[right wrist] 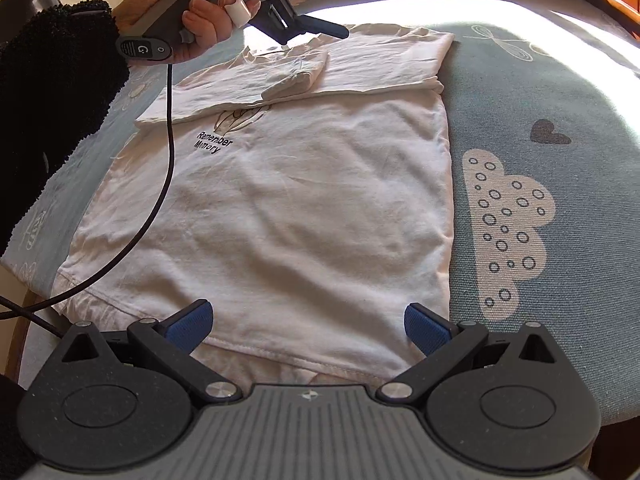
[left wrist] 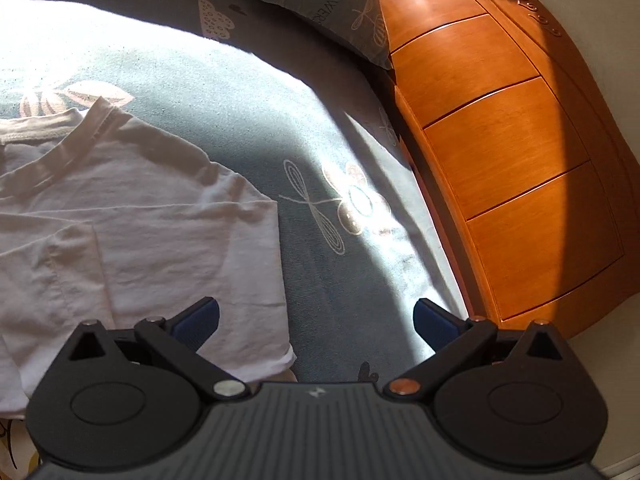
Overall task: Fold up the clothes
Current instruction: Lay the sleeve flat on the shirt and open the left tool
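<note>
A white T-shirt (right wrist: 272, 208) lies flat on the bed, its top part folded down over the black print, sleeve tucked in. My right gripper (right wrist: 306, 326) is open just above the shirt's bottom hem, nothing between its blue pads. In the left wrist view the shirt's collar end (left wrist: 132, 208) fills the left side, and my left gripper (left wrist: 316, 322) is open over the shirt's folded edge, empty. From the right wrist view the left gripper (right wrist: 320, 28) shows at the top, held by a hand (right wrist: 188, 12) in a black fuzzy sleeve, hovering over the collar end.
The bed has a grey-blue patterned sheet (right wrist: 540, 128). A wooden headboard (left wrist: 500, 152) runs along the right of the left wrist view, with a pillow (left wrist: 332, 8) against it. A black cable (right wrist: 168, 152) hangs from the left gripper across the shirt's left side.
</note>
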A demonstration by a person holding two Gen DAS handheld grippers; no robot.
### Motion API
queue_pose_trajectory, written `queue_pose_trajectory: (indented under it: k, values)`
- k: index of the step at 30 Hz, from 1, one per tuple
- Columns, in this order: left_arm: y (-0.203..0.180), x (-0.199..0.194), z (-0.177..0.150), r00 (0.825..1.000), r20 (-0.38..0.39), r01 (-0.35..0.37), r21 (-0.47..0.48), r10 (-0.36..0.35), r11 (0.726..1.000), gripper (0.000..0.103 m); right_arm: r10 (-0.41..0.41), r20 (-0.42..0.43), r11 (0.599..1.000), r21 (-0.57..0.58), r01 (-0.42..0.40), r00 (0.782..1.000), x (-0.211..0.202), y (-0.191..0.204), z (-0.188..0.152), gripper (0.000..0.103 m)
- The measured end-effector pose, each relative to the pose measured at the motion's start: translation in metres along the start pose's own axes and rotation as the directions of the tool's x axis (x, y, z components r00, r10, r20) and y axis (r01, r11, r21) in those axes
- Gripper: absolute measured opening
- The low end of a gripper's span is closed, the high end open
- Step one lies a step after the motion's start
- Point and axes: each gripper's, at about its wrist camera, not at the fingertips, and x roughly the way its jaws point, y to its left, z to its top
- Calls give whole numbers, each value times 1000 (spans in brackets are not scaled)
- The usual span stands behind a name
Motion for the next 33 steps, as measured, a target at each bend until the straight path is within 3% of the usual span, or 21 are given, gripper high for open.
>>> queue_pose_trajectory:
  k: [4, 9, 12, 16, 19, 26, 28, 30, 33]
  values:
    - [33, -23, -2, 993, 15, -115, -75, 116, 991, 102, -5, 2, 1000, 12, 5, 1000, -2, -1, -3, 103]
    - [96, -43, -8, 967, 15, -245, -236, 255, 940, 102, 11, 5, 1000, 13, -11, 1000, 2, 0, -2, 103]
    - [117, -39, -13, 968, 2, -239, -310, 252, 920, 102, 14, 0, 1000, -2, -14, 1000, 5, 2, 1, 103]
    - [112, -26, -9, 977, 20, -193, -321, 210, 927, 102, 9, -7, 1000, -2, -9, 1000, 7, 0, 2, 103]
    - [95, -9, 0, 993, 35, -92, -321, 109, 943, 102, -5, -10, 1000, 16, 5, 1000, 8, -4, 1, 103]
    - [24, 15, 14, 995, 27, 102, -184, -99, 978, 102, -15, -2, 999, 41, 16, 1000, 3, -4, -4, 103]
    - [21, -4, 7, 999, 37, 18, -96, -14, 995, 102, -18, -1, 999, 39, 19, 1000, 3, -4, -4, 103]
    - [21, -25, 0, 994, 59, -87, -3, 87, 996, 102, -20, 3, 999, 37, 19, 1000, 2, -3, -3, 103]
    - [20, -57, -12, 967, 110, -245, 131, 232, 961, 102, -16, 14, 999, 30, 15, 1000, 1, 0, -2, 103]
